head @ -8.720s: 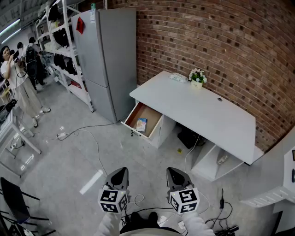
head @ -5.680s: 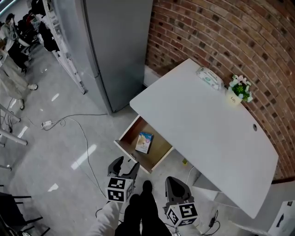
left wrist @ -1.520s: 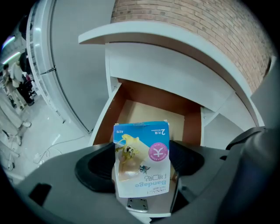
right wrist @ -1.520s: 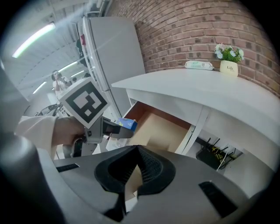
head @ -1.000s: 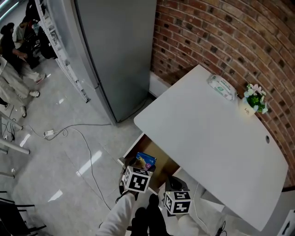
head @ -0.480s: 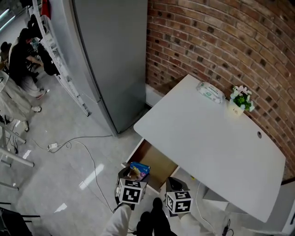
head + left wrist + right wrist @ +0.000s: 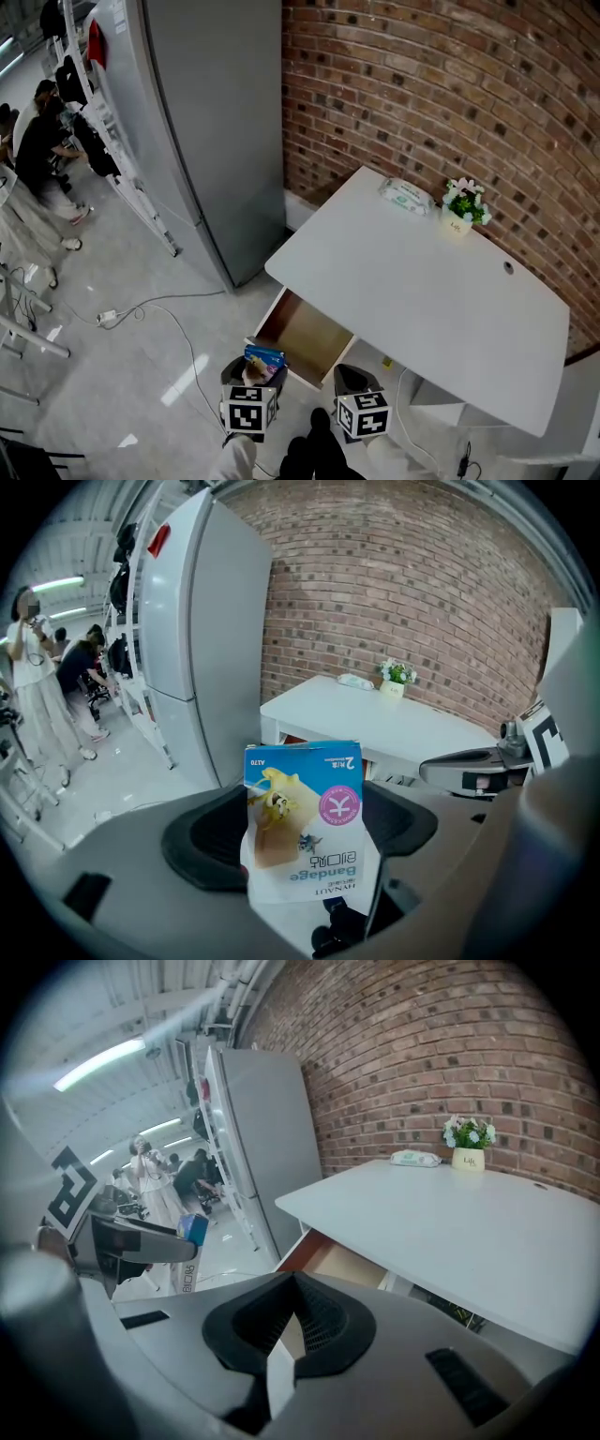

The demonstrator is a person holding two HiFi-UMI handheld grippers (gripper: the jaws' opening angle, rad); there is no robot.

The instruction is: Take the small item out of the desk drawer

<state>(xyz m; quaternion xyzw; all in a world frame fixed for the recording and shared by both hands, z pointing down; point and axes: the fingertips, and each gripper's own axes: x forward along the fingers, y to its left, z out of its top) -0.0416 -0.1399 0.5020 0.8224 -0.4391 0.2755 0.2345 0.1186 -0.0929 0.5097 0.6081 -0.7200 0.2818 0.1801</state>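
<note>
- The left gripper (image 7: 252, 378) is clenched on the bandage packet (image 7: 306, 819); the packet stands upright between the jaws, its print upside down, over the floor at 7 o'clock of the open drawer (image 7: 307, 331).
- The right gripper (image 7: 280, 1327) is closed on nothing; it hangs at 5 o'clock of the drawer, under the desk (image 7: 424, 292) edge.
- Risk, as I judge it: the packet is thin and smooth, so if the squeeze weakens or the gripper swings fast, it can slide out and fall to the floor.
- The drawer stays pulled out; a step forward can knock its front.
- Half a second ago the packet was just over the drawer's front edge; now it is clear of it; some seconds ago it lay inside the drawer.
</note>
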